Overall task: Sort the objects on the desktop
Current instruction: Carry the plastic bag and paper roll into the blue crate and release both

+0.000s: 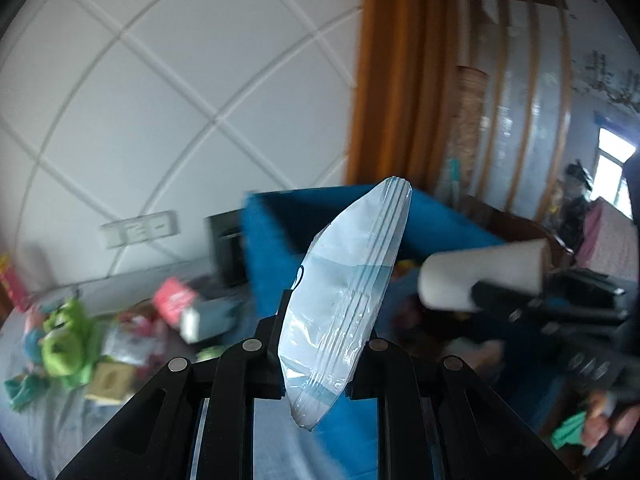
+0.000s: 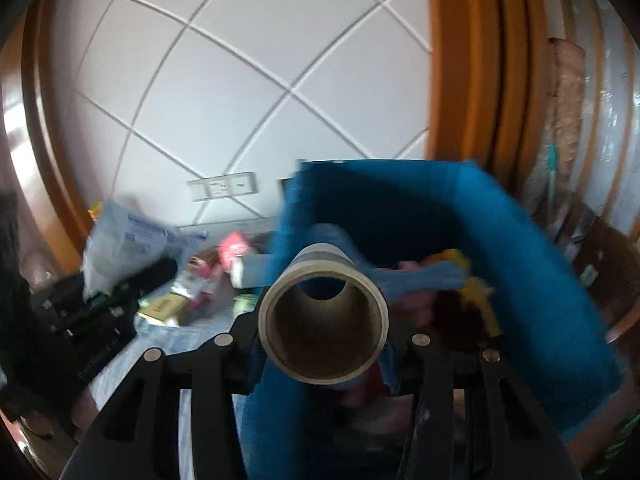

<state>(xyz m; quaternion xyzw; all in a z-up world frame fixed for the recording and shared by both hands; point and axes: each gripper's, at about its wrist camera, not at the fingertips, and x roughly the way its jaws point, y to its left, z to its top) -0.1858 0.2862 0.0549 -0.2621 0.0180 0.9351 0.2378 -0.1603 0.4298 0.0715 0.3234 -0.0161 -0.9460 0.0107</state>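
A white padded wall and orange-brown wood around us.

We see a white wall (image 1: 168, 92) crossed by diagonal grooves, a pale socket panel (image 1: 139, 229) low on it, an orange wooden frame (image 1: 394, 76) to its right, a glossy slatted partition (image 1: 520, 112) beyond, and a bright window (image 1: 610, 168) far right.

Left gripper (image 1: 320, 344): clamps a clear bag (image 1: 344, 292)
Right gripper (image 1: 476, 292): holds a white tube (image 1: 480, 276)
Behind: blue bin (image 1: 272, 248)
Table (image 1: 48, 432): blurred clutter
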